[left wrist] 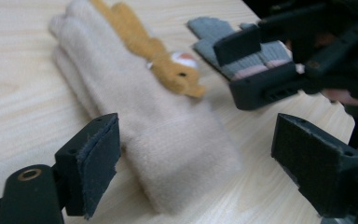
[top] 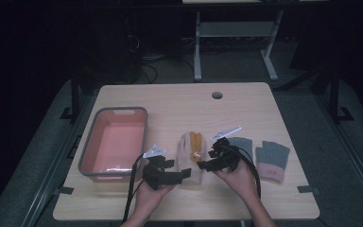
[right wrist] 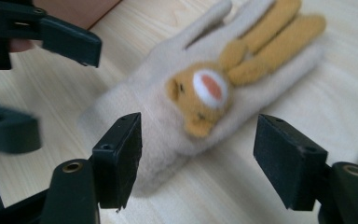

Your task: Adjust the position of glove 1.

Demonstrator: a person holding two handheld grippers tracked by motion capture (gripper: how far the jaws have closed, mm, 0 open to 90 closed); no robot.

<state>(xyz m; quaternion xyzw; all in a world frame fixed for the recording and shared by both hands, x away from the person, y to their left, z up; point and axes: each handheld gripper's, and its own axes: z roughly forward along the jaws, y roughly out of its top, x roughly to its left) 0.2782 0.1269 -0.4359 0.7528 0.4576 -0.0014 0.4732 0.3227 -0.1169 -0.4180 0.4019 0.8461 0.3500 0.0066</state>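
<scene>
Two grippers: both hover low over the table (top: 246, 109), one at each side of a beige glove.
Left gripper (top: 185, 174): held in the person's left hand (top: 151, 194), jaws pointing toward the glove's cuff; in its own view (left wrist: 193, 163) the jaws stand wide apart with nothing pinched between the pads.
Right gripper (top: 204, 161): held in the person's right hand (top: 238, 177), jaws turned toward the glove from the opposite side; in its own view (right wrist: 198, 158) the jaws are spread wide, and the pads are clear of the fabric.
Beige glove (top: 190, 158): lies flat on the table between the two grippers, its cuff end nearest the left gripper's jaws (left wrist: 168, 140); just ahead of the right gripper's jaws (right wrist: 168, 116), fingers pointing away from both hands.
Orange animal figure (right wrist: 205, 93): sits on the glove's back, its long ears lying along the glove's fingers; it shows ahead of the left gripper as well (left wrist: 168, 65).
Grey gloves: one (top: 241, 144) lies just behind the right gripper, the other (top: 272, 161) beside the right hand on its outer side, pink band at the cuff.
Pink bin (top: 116, 142): grey-rimmed, on the outer side of the left gripper, apart from it.
Gap between grippers: the two sets of jaws are near each other, not touching.
</scene>
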